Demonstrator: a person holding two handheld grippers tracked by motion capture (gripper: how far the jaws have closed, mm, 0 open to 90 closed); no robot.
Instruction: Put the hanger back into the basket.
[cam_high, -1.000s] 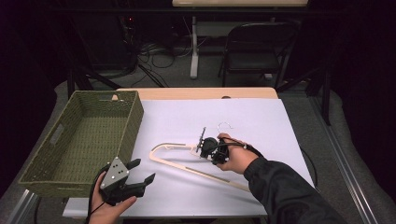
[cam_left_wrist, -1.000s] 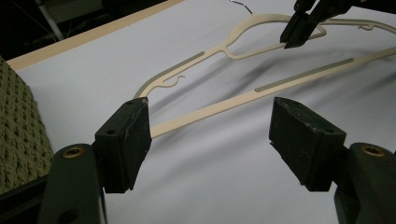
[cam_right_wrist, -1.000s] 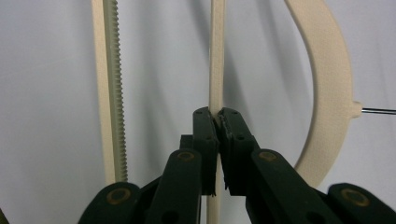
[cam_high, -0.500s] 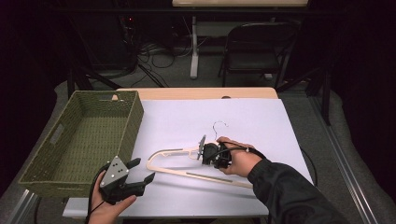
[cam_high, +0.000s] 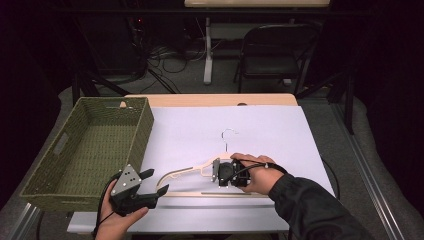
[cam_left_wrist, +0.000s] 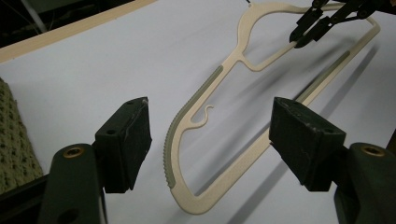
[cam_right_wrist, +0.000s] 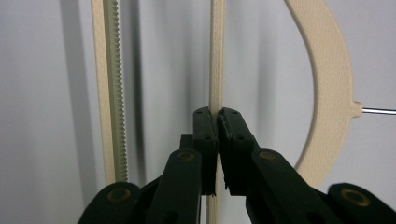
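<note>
A cream plastic hanger (cam_high: 187, 171) with a metal hook (cam_high: 227, 134) lies on the white sheet. My right gripper (cam_high: 217, 172) is shut on one of its thin bars near the neck. In the right gripper view the jaws (cam_right_wrist: 216, 114) pinch that bar (cam_right_wrist: 215, 56), and a ribbed bar (cam_right_wrist: 109, 70) runs alongside. My left gripper (cam_high: 155, 181) is open at the hanger's left end and holds nothing. In the left gripper view the hanger's end (cam_left_wrist: 187, 140) lies on the sheet ahead, between the wide-open pads (cam_left_wrist: 126, 140). The right gripper (cam_left_wrist: 317, 23) shows farther off.
A green woven basket (cam_high: 142, 125) stands at the table's left, close to my left hand. The white sheet (cam_high: 270, 130) covers most of the wooden table. A black chair (cam_high: 275, 55) and cables sit on the floor beyond the far edge.
The right gripper has pulled the hanger toward the near edge. Its left end has swung down toward the left gripper. The left gripper has barely moved.
</note>
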